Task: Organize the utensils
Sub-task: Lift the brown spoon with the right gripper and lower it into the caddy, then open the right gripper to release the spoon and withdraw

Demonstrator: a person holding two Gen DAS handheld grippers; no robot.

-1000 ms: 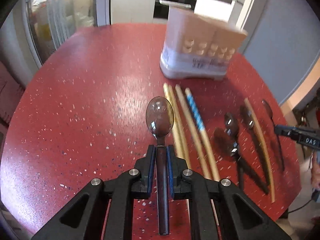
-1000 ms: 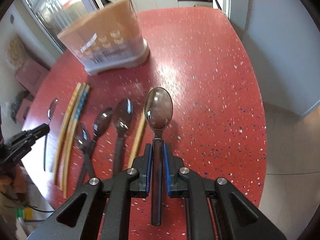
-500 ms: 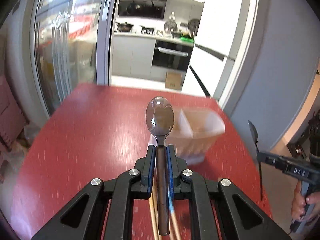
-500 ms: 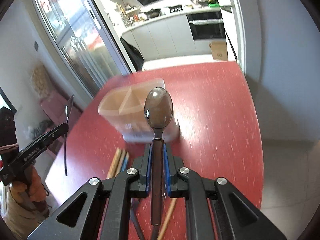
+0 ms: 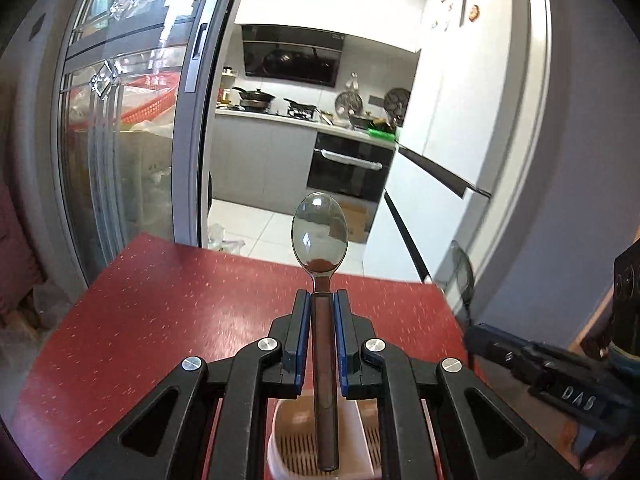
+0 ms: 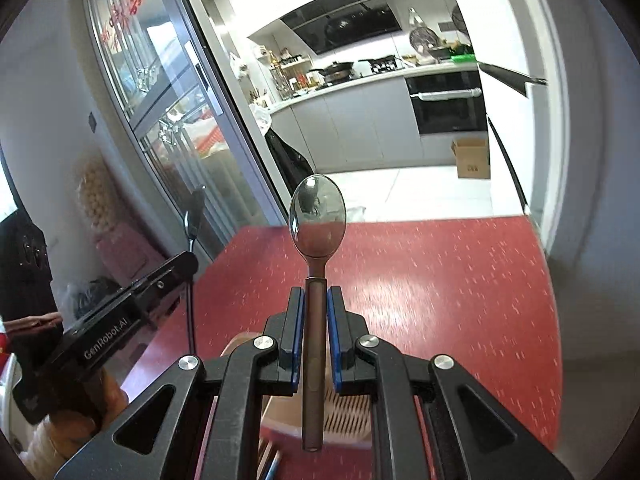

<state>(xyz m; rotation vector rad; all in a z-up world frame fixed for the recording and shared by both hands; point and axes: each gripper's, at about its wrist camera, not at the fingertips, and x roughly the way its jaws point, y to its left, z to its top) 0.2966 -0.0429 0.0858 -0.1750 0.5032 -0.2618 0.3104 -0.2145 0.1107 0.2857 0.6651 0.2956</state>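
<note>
Steel in the left gripper: the left gripper is pinched on the dark handle of a spoon; the bowl sticks out forward past the fingertips and the handle runs back between the blue pads.
Steel in the right gripper: the right gripper is clamped the same way on a second spoon, bowl forward, handle end trailing back toward the camera.
Long axis: each spoon lies along its gripper's pointing line, so bowl leads and handle follows.
Holder below: a beige utensil holder with a slotted bottom and a divider shows under the left gripper, directly beneath the handle end; in the right wrist view the same utensil holder sits beneath and a little right of that spoon's handle.
Which is nearer: I judge the left gripper more squarely over the holder; the right is beside it, over its near edge.
What the move turns on: the holder is below, not ahead, so each spoon would need tipping upright before going down into a compartment.
Tabletop: red speckled tabletop stretches away beyond the holder.
Leftover pieces: chopstick ends show at the lower edge of the right wrist view, lying on the tabletop near the holder.
</note>
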